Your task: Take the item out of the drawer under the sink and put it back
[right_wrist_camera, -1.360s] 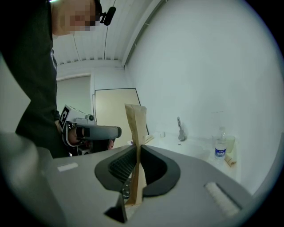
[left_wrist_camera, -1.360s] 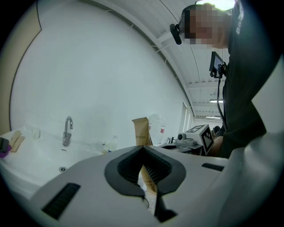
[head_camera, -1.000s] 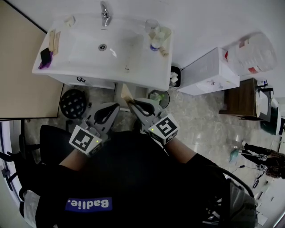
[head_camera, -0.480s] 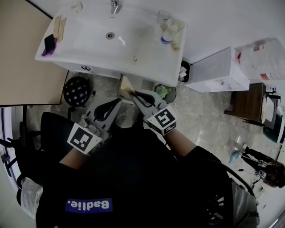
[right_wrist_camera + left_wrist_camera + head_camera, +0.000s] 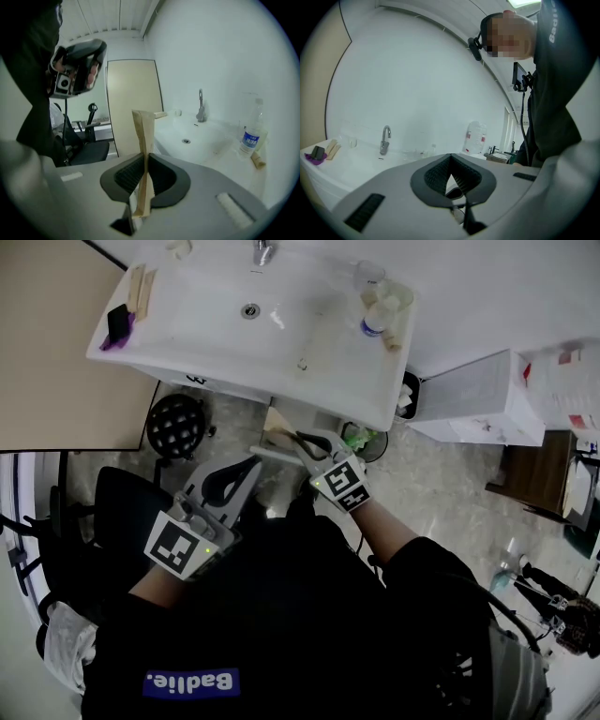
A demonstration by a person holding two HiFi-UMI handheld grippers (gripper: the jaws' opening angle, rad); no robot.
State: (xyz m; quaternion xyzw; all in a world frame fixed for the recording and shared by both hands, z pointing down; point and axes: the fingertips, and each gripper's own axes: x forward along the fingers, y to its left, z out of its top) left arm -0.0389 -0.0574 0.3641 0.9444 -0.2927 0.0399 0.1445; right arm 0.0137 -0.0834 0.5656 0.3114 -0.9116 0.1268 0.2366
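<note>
— Tongs first: how were they found?

— Right tongs [image 5: 143, 159] were seen clamped on a flat brown paper packet [image 5: 143, 129]. It was held upright and edge-on between the pads, and most of it stood up past the tips. Left tongs [image 5: 451, 158] were seen closed tip to tip, with nothing pinched.

— Was the packet shown in every view?

— No. It was missed altogether in the left gripper view. In the head view the packet [image 5: 275, 421] was seen only as a small tan patch just beyond the right tongs [image 5: 291, 435], close under the front edge of the sink [image 5: 328, 381]. Whether it was inside a drawer could not be told.

— What else was given by one view alone?

— A round black perforated object [image 5: 176, 425] on the floor, ahead and to the left of the left tongs [image 5: 251, 465], was shown only from the head. A beige panel [image 5: 133, 103] ahead of the right tongs was shown best in the right gripper view. There a bottle with a blue label [image 5: 250, 136] was also seen, far to the right on the sink top [image 5: 211, 157]. The tap [image 5: 385, 139] was seen ahead and to the left in the left gripper view.
</note>
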